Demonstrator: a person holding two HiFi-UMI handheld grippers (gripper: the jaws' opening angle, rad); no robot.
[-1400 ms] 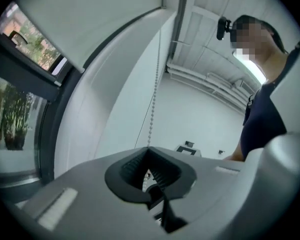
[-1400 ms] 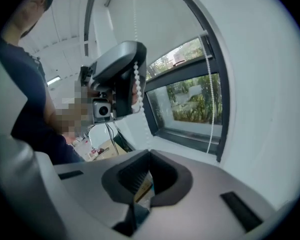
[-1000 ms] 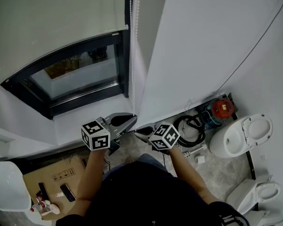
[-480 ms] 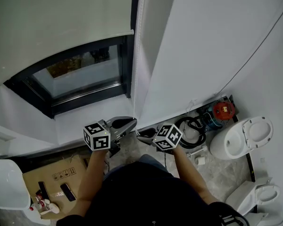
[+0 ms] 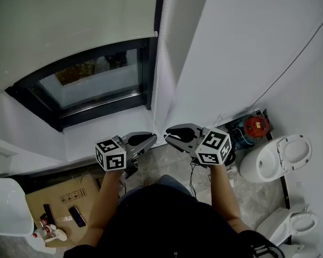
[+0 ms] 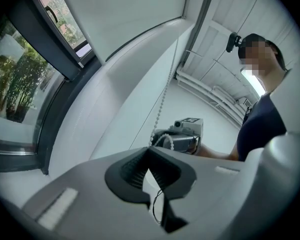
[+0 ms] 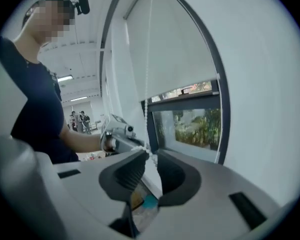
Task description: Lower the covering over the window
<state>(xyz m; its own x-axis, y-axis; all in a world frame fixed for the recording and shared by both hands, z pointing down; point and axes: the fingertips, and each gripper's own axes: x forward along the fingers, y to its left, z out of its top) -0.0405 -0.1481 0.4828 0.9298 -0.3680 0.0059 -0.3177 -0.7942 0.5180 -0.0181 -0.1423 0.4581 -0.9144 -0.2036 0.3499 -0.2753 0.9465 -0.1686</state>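
A white roller blind (image 5: 70, 20) covers the upper part of the dark-framed window (image 5: 97, 79). Its white bead chain (image 5: 157, 79) hangs along the window's right edge. My left gripper (image 5: 152, 138) is shut on the chain's lower end, and the left gripper view shows the beads (image 6: 164, 101) running down into the closed jaws (image 6: 150, 151). My right gripper (image 5: 168, 133) sits just right of it. Its jaws (image 7: 151, 156) are opening, and the chain (image 7: 147, 119) passes between the pads without being pressed.
A white windowsill (image 5: 91, 133) lies under the window. On the floor stand a toilet (image 5: 274, 155), a red-topped machine (image 5: 254, 124), a cardboard box (image 5: 59, 203) and a white bin (image 5: 8, 214). A white wall (image 5: 231, 47) runs to the right.
My right gripper has risen and swung to the right of the chain, and its jaws have parted. The left gripper has stayed in place, shut.
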